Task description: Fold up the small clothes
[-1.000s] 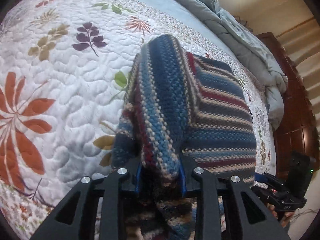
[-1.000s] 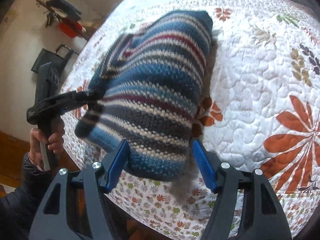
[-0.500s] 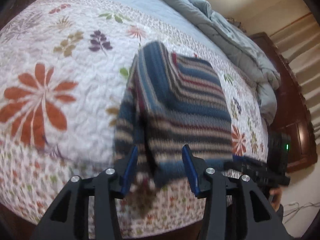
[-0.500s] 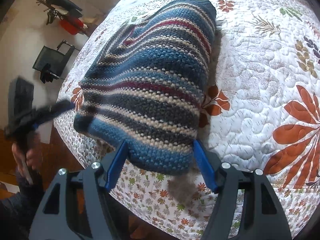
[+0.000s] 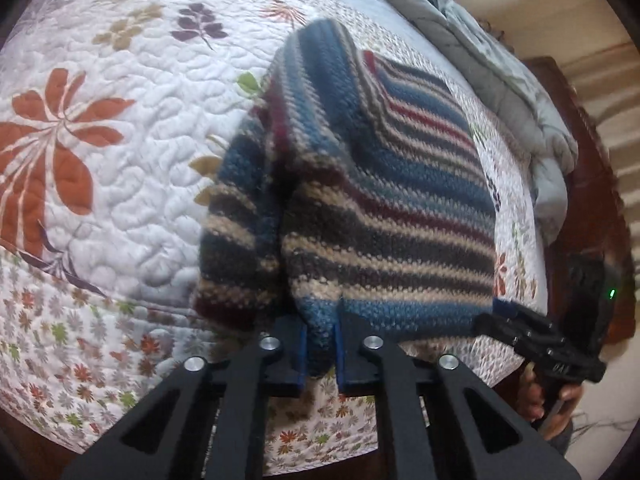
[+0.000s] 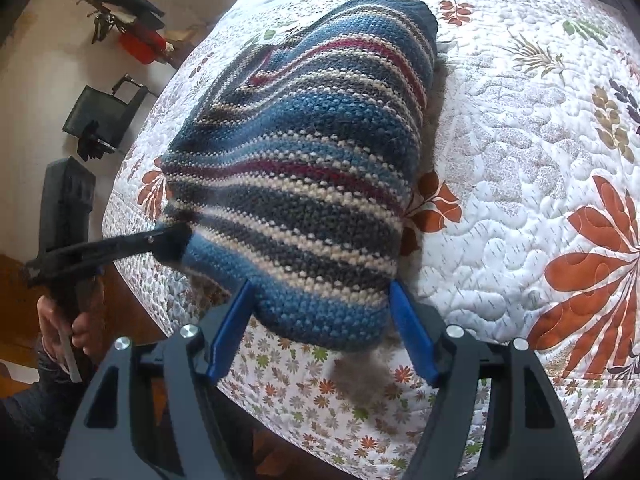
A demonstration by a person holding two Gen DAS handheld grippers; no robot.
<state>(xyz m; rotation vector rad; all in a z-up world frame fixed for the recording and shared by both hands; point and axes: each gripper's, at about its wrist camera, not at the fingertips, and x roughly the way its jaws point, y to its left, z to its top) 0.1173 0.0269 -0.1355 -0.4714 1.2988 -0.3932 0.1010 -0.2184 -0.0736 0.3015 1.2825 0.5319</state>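
Observation:
A blue, cream and maroon striped knit sweater (image 5: 380, 200) lies folded on the floral quilt (image 5: 100, 160), its near edge at the bed's edge. My left gripper (image 5: 321, 350) is shut on the sweater's near hem, with knit pinched between the blue pads. A folded sleeve part hangs to its left. In the right wrist view the sweater (image 6: 304, 168) fills the middle. My right gripper (image 6: 320, 332) is open, its jaws wide on either side of the sweater's near corner. The left gripper (image 6: 168, 244) shows there holding the sweater's left corner.
A grey duvet (image 5: 500, 64) is bunched along the far side of the bed, beside a dark wooden headboard (image 5: 592, 184). On the floor left of the bed stand a black chair (image 6: 100, 116) and a red box (image 6: 140, 46).
My left gripper was open around the hem half a second ago and is now shut on it. My right gripper has stayed open at the near corner.

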